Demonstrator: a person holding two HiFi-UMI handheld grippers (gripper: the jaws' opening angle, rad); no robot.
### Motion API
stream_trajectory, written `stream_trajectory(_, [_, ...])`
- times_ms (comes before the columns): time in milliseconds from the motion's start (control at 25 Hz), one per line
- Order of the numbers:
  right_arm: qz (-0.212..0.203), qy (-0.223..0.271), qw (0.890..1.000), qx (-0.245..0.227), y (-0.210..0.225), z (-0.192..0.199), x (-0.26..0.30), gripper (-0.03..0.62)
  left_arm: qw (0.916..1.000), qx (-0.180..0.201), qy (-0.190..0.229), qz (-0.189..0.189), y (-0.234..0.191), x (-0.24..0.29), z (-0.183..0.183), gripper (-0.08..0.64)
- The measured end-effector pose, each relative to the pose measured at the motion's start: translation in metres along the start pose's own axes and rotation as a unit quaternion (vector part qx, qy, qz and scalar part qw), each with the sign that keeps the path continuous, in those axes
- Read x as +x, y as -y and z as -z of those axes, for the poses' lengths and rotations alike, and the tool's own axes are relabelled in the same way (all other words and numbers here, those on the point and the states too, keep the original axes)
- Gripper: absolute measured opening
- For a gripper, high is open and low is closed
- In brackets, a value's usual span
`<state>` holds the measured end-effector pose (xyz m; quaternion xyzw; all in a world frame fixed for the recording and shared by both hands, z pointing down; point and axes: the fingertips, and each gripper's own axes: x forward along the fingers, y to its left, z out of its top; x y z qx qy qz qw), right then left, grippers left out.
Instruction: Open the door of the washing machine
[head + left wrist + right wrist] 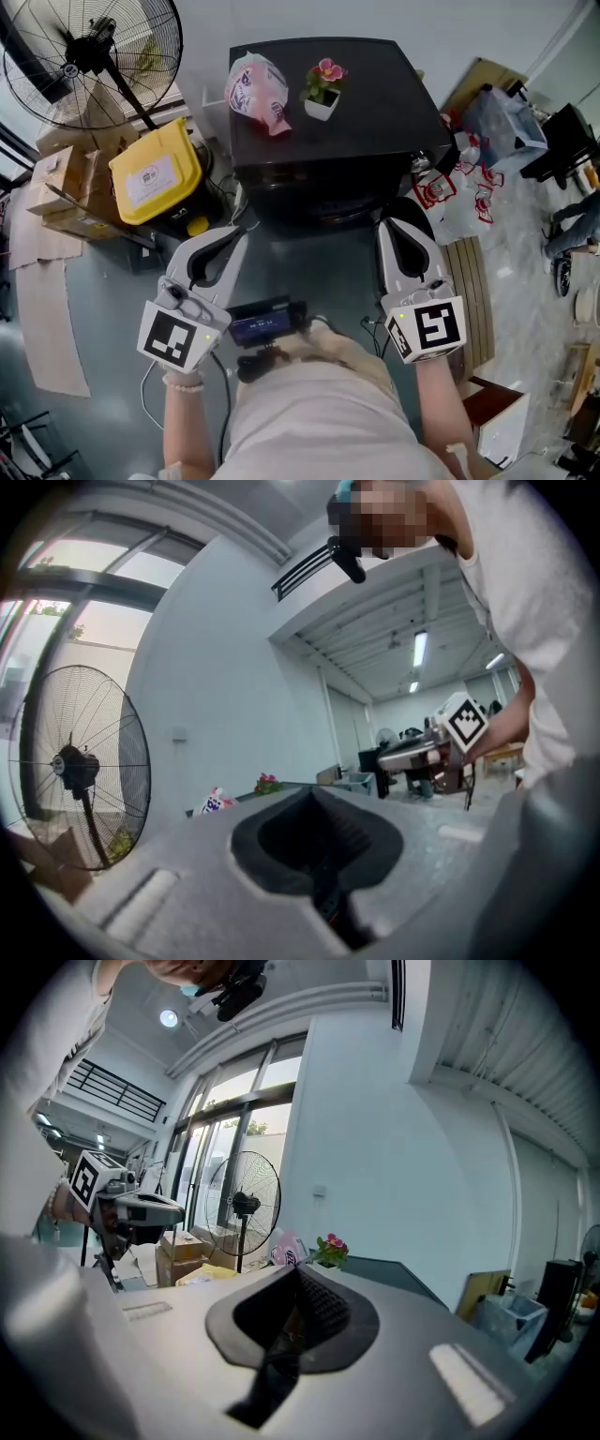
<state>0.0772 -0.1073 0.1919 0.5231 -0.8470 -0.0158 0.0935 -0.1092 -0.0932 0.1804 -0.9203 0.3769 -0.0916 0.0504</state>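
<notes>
Right now my left tool [232, 246] and right tool [394, 234], both smooth grey plastic shells, have their jaws pressed together on nothing. Just ahead of their tips stands the washing machine [356, 122], a glossy black box. A crinkly pink bag [258, 89] and a small white flowerpot [322, 105] sit on its flat top.

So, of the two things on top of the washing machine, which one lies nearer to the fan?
The pink plastic bag; the potted flower stands beyond it, farther from the fan.
</notes>
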Motion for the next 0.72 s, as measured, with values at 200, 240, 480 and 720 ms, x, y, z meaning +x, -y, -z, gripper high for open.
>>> stream_trajectory(200, [-0.002, -0.001, 1.0, 0.0, -0.0008, 0.0, 0.0026, 0.005, 1.0, -0.002, 0.001, 0.0, -0.0019, 0.0015, 0.0007, -0.002])
stream_trajectory(240, [-0.002, -0.002, 1.0, -0.001, -0.0009, 0.0003, 0.0026, 0.005, 1.0, -0.002, 0.0, 0.0, -0.0018, 0.0016, 0.0013, -0.002])
stream_trajectory(480, [-0.002, -0.005, 1.0, -0.005, -0.0012, 0.0003, 0.0036, 0.005, 1.0, -0.003, 0.001, 0.001, -0.002, 0.0028, 0.0021, -0.002])
stream_trajectory(720, [-0.002, -0.007, 1.0, -0.007, -0.0011, 0.0019, 0.0053, 0.005, 1.0, -0.002, -0.001, 0.003, -0.0022, 0.0049, 0.0036, -0.002])
